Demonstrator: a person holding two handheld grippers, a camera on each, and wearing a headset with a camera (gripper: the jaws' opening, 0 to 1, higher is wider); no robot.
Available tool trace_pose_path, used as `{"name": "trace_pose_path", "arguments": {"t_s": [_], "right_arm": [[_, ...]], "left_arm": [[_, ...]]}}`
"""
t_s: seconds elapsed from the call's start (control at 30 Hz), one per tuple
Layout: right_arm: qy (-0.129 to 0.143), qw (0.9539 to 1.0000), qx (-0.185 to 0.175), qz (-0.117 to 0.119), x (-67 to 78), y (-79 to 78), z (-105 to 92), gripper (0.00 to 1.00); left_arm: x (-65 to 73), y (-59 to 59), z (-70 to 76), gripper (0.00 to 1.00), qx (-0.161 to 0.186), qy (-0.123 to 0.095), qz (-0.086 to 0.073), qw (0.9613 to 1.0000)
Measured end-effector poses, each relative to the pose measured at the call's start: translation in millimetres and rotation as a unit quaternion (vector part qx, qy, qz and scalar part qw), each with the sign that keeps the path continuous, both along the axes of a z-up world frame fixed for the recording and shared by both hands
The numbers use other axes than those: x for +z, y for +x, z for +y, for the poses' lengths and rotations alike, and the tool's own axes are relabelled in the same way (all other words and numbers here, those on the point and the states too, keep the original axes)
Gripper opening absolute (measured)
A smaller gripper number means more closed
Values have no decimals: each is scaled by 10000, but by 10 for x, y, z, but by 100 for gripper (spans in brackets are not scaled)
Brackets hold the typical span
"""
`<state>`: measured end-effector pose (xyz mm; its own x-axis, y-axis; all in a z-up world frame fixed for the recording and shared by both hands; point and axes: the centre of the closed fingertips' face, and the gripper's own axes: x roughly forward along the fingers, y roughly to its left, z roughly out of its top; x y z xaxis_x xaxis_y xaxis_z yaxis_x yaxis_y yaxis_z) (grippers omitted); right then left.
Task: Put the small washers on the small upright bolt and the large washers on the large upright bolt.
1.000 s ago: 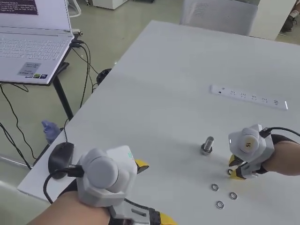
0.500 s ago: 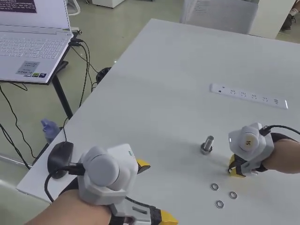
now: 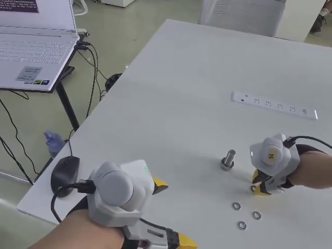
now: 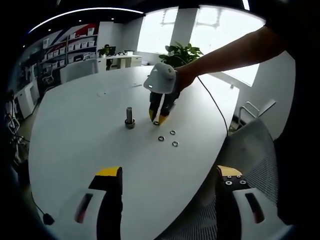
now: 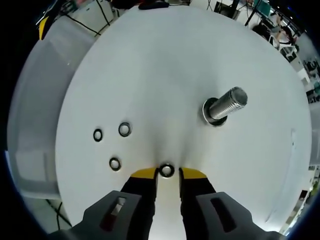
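Right tool (image 5: 167, 175): jaws drawn in on a washer (image 5: 166, 170), which appears pinched at the very tips, at or just off the tabletop (image 5: 150, 65); bolt (image 5: 223, 106) upright, ahead of this tool and to its right, near but apart; three loose washers (image 5: 115, 163) lying flat to its left. Left tool (image 4: 167, 175): jaws wide apart and holding nothing, low over the near edge, well back from the work; seen from it, my right tool stands ahead, just beside the bolt. Step in hand, as I judge it: pick-up of one washer; whether any already lies round the bolt's foot I cannot tell. The next move calls for a clean lift, then a carry forward and right until the hole sits over the bolt's tip, the washer kept level, then release; a thin ring held by its edge may twist or slip. I see one bolt; I cannot tell washer sizes apart.
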<state>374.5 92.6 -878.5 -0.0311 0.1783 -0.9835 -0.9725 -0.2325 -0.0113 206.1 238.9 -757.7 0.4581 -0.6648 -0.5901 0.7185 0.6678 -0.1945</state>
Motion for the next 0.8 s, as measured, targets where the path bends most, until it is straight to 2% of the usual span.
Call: {"name": "trace_pose_path", "arguments": {"t_s": [0.4,0.8], "right_arm": [[17,10000,-51,-15,-4,18,-12,15],[10,9996,-284,-26,-5,35,-7,13]], "left_arm": [[-8,14,-12,73,-40,-20,29,10000],[-2,4,-29,70,-98,-35,71,9999]]}}
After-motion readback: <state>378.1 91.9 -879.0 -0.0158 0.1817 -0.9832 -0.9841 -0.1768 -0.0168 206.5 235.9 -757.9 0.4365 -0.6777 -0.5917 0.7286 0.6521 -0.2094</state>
